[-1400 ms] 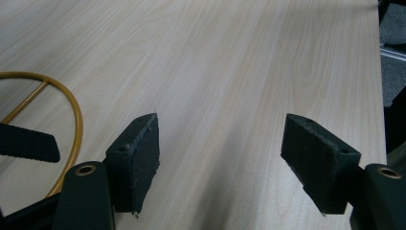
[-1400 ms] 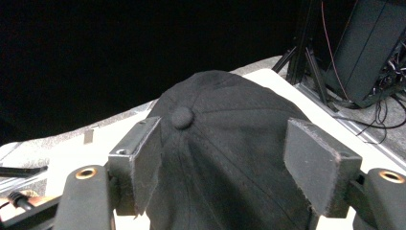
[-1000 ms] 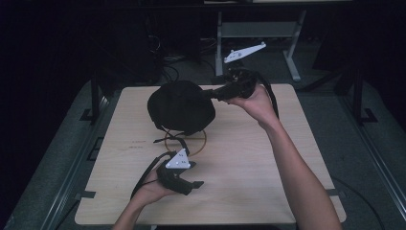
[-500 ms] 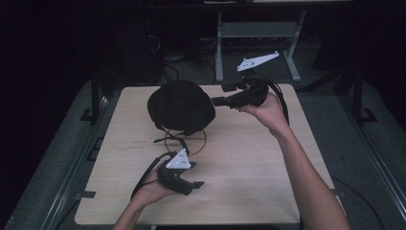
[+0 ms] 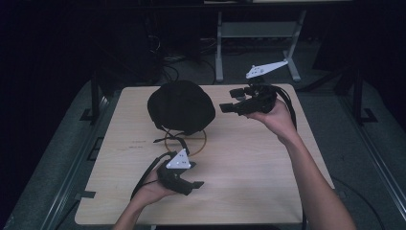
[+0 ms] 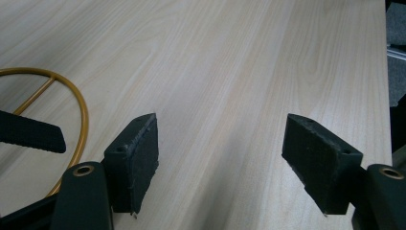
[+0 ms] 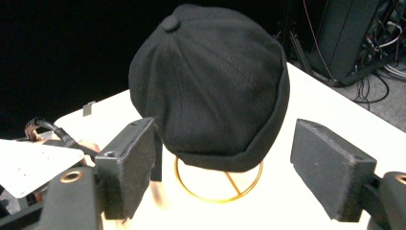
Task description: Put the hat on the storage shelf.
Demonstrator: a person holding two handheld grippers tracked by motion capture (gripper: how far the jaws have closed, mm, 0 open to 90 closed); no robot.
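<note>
Since the earlier picture, the right gripper (image 5: 229, 106) has drawn back from the black cap (image 5: 180, 106) and risen a little, so a clear gap now separates its jaws from the cap's side; the left gripper (image 5: 194, 184) has stayed put near the front of the table (image 5: 249, 182).

From the high view, the cap sits on a gold wire stand (image 5: 198, 143) toward the far left of the wooden table. The right gripper is held off the surface, just to the cap's right, jaws aimed at it. The left gripper rests low in the person's hand, in front of the stand, pointing right.

Along the left gripper view, its two black jaws are spread wide over bare wood, nothing between them. Part of the stand's gold ring (image 6: 72, 103) curves at the left edge.

Along the right gripper view, the jaws are also spread apart and hold nothing. The cap (image 7: 210, 86), with a button on its crown, fills the middle ahead of them, perched on the gold stand (image 7: 218, 184), whose ring shows beneath the brim.
</note>
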